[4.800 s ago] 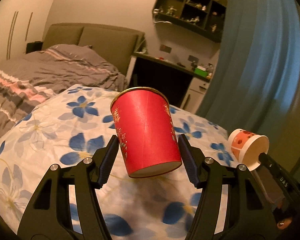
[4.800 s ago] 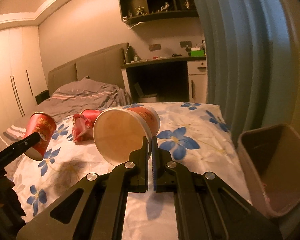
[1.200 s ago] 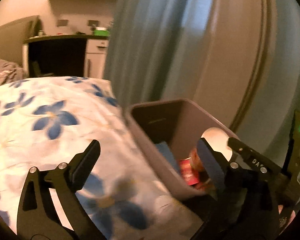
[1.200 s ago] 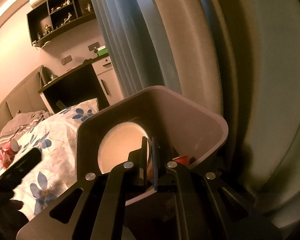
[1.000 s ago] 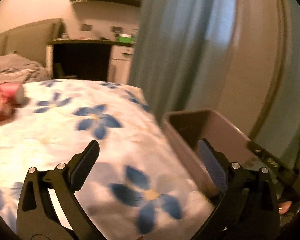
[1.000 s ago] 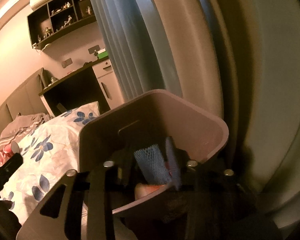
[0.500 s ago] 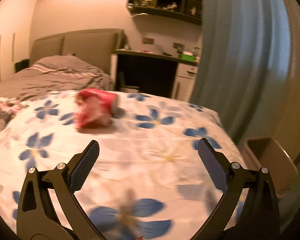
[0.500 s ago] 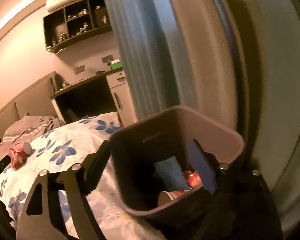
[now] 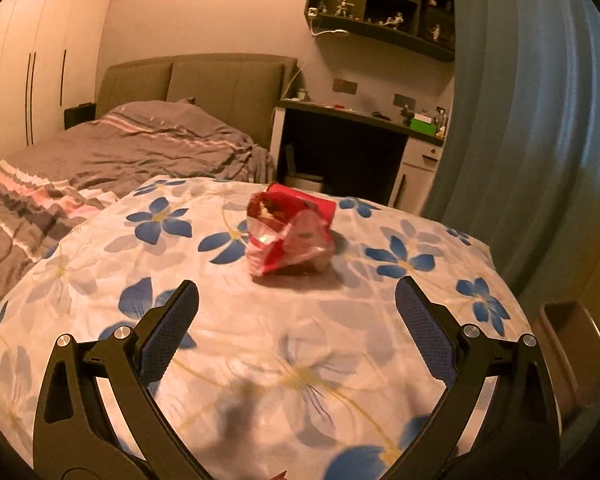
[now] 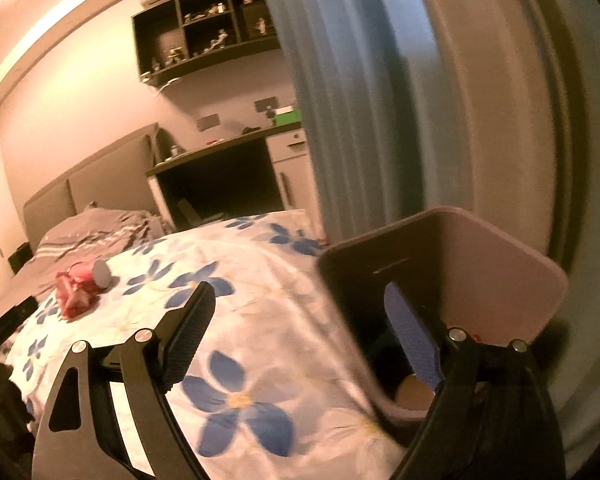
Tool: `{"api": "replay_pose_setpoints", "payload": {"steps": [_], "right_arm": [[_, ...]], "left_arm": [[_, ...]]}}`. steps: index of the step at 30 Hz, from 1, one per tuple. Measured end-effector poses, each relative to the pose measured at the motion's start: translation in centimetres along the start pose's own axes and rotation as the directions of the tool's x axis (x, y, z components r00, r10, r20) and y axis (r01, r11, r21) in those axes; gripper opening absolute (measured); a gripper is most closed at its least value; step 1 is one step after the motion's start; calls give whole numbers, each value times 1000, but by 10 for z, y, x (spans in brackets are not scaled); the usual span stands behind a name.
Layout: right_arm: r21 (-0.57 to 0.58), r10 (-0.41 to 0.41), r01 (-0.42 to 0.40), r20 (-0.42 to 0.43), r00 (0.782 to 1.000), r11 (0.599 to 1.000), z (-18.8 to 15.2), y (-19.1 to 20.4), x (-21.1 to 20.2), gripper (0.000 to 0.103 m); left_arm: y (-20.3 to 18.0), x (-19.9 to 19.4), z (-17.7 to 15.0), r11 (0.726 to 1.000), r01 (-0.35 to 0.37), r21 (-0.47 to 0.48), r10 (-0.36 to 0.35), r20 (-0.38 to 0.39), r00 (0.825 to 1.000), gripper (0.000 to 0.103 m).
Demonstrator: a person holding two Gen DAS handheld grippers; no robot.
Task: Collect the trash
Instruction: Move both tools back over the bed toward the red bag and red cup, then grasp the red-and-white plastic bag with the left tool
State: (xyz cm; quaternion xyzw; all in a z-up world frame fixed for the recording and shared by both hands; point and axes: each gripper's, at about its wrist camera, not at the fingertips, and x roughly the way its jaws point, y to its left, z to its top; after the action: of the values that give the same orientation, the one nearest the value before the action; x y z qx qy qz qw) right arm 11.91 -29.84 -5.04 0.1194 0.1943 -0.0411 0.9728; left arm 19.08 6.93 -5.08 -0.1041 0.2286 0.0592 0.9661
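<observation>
Grey striped bedding (image 9: 112,152) covers the far left of the scene, and nearer us lies the white cover with blue flowers (image 9: 260,352) that we work over. In the left wrist view our left gripper (image 9: 296,320) hangs above this cover with its jaws spread wide and nothing between them. Just beyond it, near the middle of the cover, rests the crumpled red wrapper (image 9: 288,236), with a red cup (image 9: 312,202) lying on its side touching its far edge. Behind them stand a dark desk (image 9: 352,148) and a wall shelf (image 9: 384,8) of small figures, and a blue curtain (image 9: 520,120) hangs at the right. At the far right edge, below the cover, we see part of the brown bin (image 9: 572,344).

In the right wrist view the wrapper (image 10: 74,294) and the cup (image 10: 92,274) sit far off to the left on the flowered cover (image 10: 260,320). Our right gripper (image 10: 300,332) has just been opening its jaws and holds nothing; its left finger (image 10: 188,332) is over the cover, its right finger (image 10: 412,340) inside the bin (image 10: 480,260). Down in the bin a pale round cup mouth (image 10: 414,396) shows, along with a small bit of red at the right.
</observation>
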Motion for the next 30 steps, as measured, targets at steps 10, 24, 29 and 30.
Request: {"api": "replay_pose_setpoints", "payload": {"steps": [10, 24, 29, 30], "right_arm": [[-40, 86, -87, -13, 996, 995, 3, 45, 14, 84], [-103, 174, -178, -41, 984, 979, 9, 95, 36, 84], [-125, 197, -203, -55, 979, 971, 8, 113, 41, 84], [-128, 202, -208, -58, 978, 970, 7, 116, 42, 84]], "left_arm": [[6, 50, 29, 1000, 0, -28, -2, -59, 998, 97], [23, 115, 35, 990, 84, -115, -110, -251, 962, 76], [31, 110, 33, 984, 133, -123, -159, -242, 957, 52], [33, 108, 32, 982, 143, -122, -169, -239, 956, 50]]}}
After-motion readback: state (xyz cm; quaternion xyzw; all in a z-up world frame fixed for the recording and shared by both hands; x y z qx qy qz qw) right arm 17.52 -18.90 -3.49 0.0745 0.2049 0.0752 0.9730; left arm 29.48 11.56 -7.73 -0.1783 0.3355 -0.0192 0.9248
